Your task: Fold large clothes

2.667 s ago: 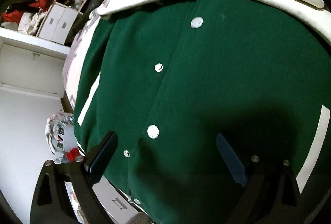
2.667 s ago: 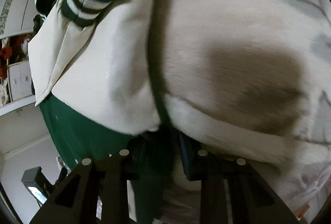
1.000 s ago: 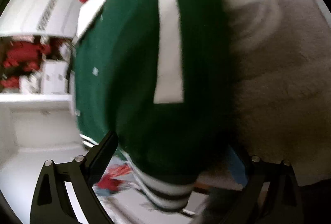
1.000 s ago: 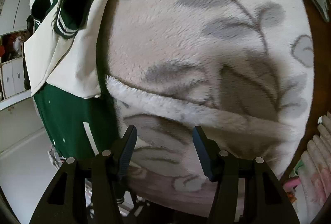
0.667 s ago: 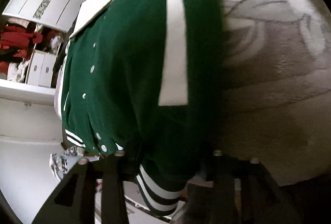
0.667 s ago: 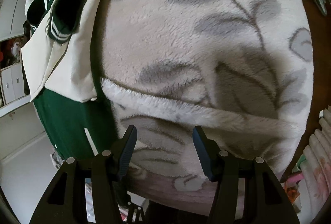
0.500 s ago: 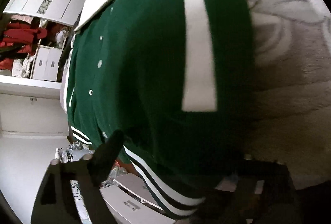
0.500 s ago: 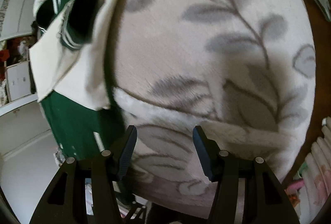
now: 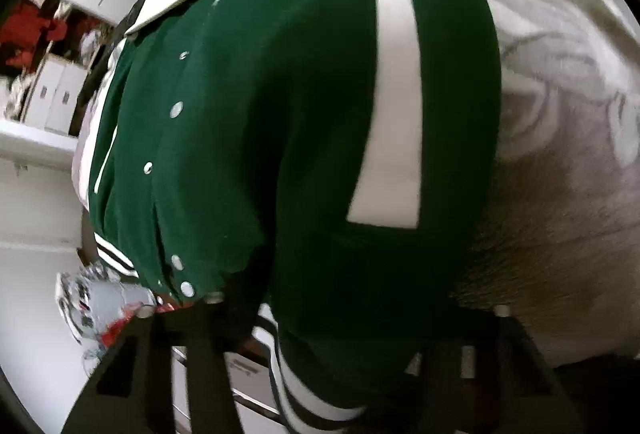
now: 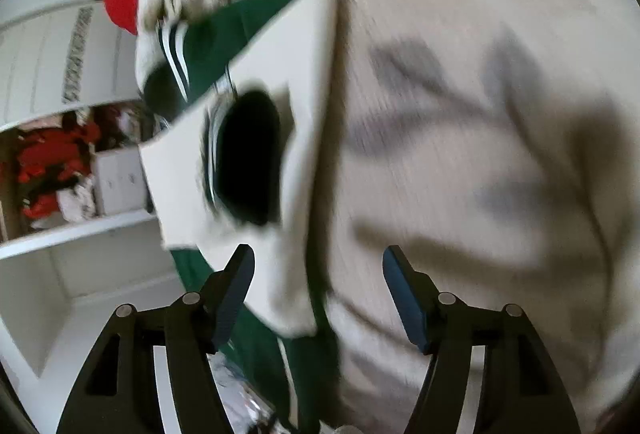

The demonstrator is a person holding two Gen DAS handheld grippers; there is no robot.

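My left claw has just been closing, now clamped on the green jacket's striped hem; right claw has been opening, wide, empty; jacket lies on the leaf-print blanket.

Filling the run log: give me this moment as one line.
left gripper: shut on jacket hem | right gripper: open, empty, jaws just opening | jacket on blanket
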